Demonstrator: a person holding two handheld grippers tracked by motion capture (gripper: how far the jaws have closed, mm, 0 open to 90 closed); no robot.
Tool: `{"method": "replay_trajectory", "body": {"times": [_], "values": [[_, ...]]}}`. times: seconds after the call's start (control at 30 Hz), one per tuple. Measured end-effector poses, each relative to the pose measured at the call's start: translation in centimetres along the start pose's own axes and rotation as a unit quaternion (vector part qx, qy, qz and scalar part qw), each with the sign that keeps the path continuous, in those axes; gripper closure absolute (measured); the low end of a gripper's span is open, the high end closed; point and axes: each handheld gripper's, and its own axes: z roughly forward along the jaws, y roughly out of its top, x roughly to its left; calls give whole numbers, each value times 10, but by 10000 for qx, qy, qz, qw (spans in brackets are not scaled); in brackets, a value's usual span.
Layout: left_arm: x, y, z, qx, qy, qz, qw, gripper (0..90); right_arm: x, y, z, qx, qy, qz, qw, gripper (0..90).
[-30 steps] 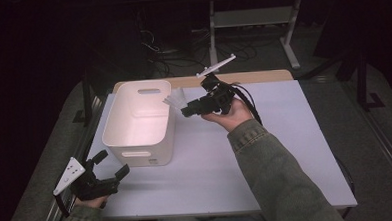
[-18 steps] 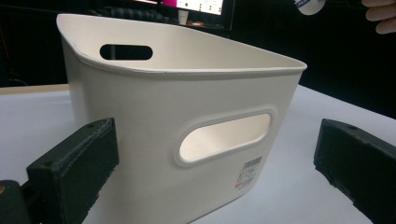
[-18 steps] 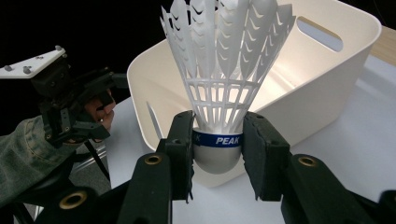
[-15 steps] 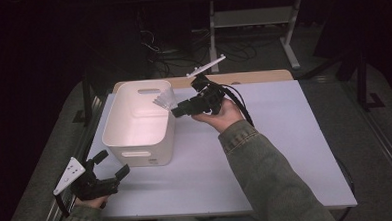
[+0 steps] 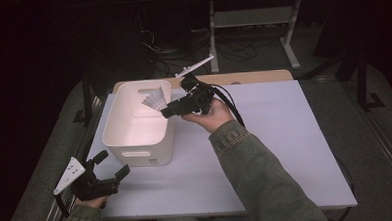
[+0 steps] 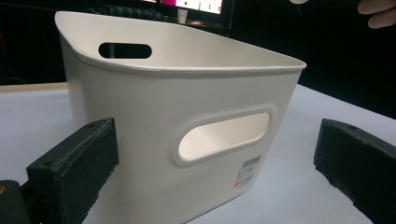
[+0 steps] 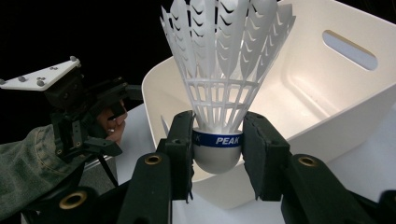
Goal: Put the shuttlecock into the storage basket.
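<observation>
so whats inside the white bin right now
The white bin looks empty where its floor shows. The shuttlecock hangs above its far rim, clamped in the right gripper. The near wall hides the floor's near edge.

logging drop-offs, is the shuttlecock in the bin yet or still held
Still held: the right hand-held gripper clamps the shuttlecock by its cork, feathers over the white bin rim; it isn't dropped.

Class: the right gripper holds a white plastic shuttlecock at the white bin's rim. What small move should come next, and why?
Probably carry the right gripper a little further over the white plastic bin, then open. The white plastic shuttlecock, clamped by its cork, seems to sit just over the rim.
</observation>
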Motion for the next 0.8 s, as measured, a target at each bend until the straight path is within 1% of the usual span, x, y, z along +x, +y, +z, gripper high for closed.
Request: {"method": "replay_trajectory", "body": {"times": [0.1, 0.13, 0.17, 0.27, 0.33, 0.43, 0.5, 0.53, 0.6, 0.8], "values": [[0, 0, 0, 21, -13, -1, 10000, 0, 2, 2, 3, 53, -14, -37, 10000, 632], [0, 0, 0, 43, -21, 14, 10000, 0, 2, 2, 5, 62, -59, -79, 9999, 632], [0, 0, 0, 32, -28, 16, 10000, 0, 3, 3, 7, 69, -39, -52, 10000, 632], [-1, 0, 2, -90, -41, -91, 9999, 0, 3, 4, 11, 88, 5, -49, 9999, 632], [-1, 0, 1, -84, -33, -102, 9999, 0, 2, 5, 14, 80, 22, -68, 9999, 632], [-1, 0, 1, -78, -34, -95, 9999, 0, 1, 5, 18, 94, 30, -86, 9999, 632], [-1, 0, 1, -70, -32, -67, 9999, 0, 1, 6, 21, 108, 56, -41, 9999, 632], [0, 0, 0, -1, -30, 29, 10000, 0, -1, 5, 22, 103, 30, -68, 9999, 632], [0, 0, 0, -33, -36, 20, 10000, 0, -2, 6, 23, 86, 52, -12, 9999, 632], [0, 0, 0, -42, -38, 0, 10000, 0, -5, 6, 26, 96, 37, 23, 9999, 632]]}}
